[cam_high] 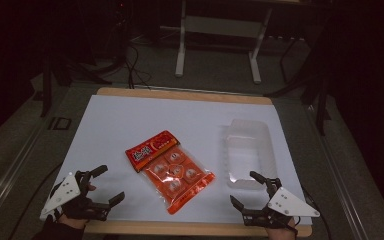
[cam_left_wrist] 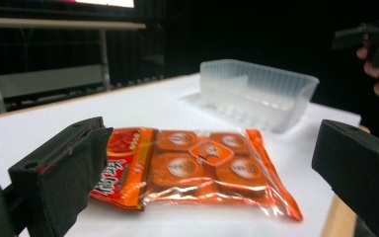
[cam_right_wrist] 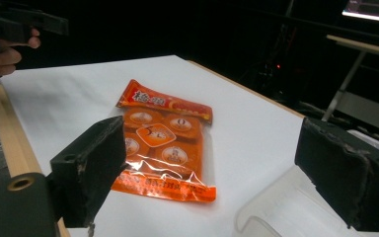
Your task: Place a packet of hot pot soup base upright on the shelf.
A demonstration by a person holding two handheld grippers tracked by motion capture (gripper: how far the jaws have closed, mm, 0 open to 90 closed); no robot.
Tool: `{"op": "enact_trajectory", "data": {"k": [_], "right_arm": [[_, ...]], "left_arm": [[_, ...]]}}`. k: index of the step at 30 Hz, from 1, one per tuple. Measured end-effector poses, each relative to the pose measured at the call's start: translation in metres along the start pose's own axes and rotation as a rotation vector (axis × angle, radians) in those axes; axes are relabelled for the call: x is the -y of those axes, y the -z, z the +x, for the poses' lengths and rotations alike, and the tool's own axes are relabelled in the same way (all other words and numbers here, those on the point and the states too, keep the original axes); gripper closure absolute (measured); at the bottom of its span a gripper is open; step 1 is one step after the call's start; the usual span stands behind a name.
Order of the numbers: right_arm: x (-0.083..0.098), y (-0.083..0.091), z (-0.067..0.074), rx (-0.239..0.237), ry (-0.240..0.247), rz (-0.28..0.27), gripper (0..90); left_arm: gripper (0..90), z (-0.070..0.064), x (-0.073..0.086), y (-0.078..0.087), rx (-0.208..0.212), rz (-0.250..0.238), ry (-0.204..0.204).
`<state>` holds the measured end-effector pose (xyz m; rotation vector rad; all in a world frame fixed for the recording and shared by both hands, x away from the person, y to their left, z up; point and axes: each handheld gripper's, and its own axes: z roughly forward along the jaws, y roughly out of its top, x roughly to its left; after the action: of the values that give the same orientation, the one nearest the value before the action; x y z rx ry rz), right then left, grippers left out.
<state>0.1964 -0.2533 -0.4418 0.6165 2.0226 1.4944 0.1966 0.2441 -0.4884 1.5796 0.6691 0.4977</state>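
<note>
An orange snack packet [cam_high: 170,169] with a red header and several round pieces inside lies flat on the white table [cam_high: 130,120], near the middle. To its right stands a clear plastic tray [cam_high: 248,152], with nothing visible in it. My left gripper [cam_high: 104,186] rests at the front left corner, open, with nothing between its jaws. My right gripper [cam_high: 247,189] sits at the front right, open too, just in front of the tray. In the left gripper view the packet [cam_left_wrist: 197,170] lies ahead between the jaws, the tray [cam_left_wrist: 256,94] behind it. The right gripper view shows the packet [cam_right_wrist: 163,143] and the tray's rim [cam_right_wrist: 296,207].
A wooden edge [cam_high: 180,229] runs along the table's front. Behind the table stands a white metal frame [cam_high: 220,35] on a grey floor; dark stands and cables sit at the left and right sides.
</note>
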Motion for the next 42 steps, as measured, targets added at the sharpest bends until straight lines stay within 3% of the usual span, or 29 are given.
{"op": "enact_trajectory", "data": {"k": [2,5,7,13,20,30,34,42], "right_arm": [[-0.001,0.0,0.001,-0.018,0.002,-0.003,11.5],[-0.002,0.0,0.002,-0.02,0.005,0.004,11.4],[-0.002,-0.001,0.003,-0.018,0.01,0.01,11.3],[-0.003,-0.003,0.007,-0.022,0.021,0.023,11.1],[-0.004,-0.003,0.009,-0.023,0.012,0.003,11.2],[-0.004,-0.003,0.01,-0.021,0.017,-0.001,11.2],[-0.004,-0.003,0.01,-0.026,0.011,0.002,11.2],[-0.004,-0.005,0.012,-0.044,0.02,0.012,11.3]], "left_arm": [[1.0,-0.005,-0.002,-0.002,0.019,0.037,-0.016],[1.0,-0.007,-0.004,-0.005,0.075,0.056,0.024],[1.0,-0.007,-0.004,-0.007,0.094,0.067,0.014],[1.0,-0.005,-0.008,-0.017,0.051,0.088,-0.024],[1.1,0.011,-0.009,-0.026,0.003,0.098,-0.01],[3.8,0.04,-0.005,-0.043,-0.071,0.136,0.046],[4.5,0.05,-0.003,-0.053,-0.074,0.152,0.076],[4.6,0.07,0.005,-0.071,-0.098,0.239,0.131]]}}
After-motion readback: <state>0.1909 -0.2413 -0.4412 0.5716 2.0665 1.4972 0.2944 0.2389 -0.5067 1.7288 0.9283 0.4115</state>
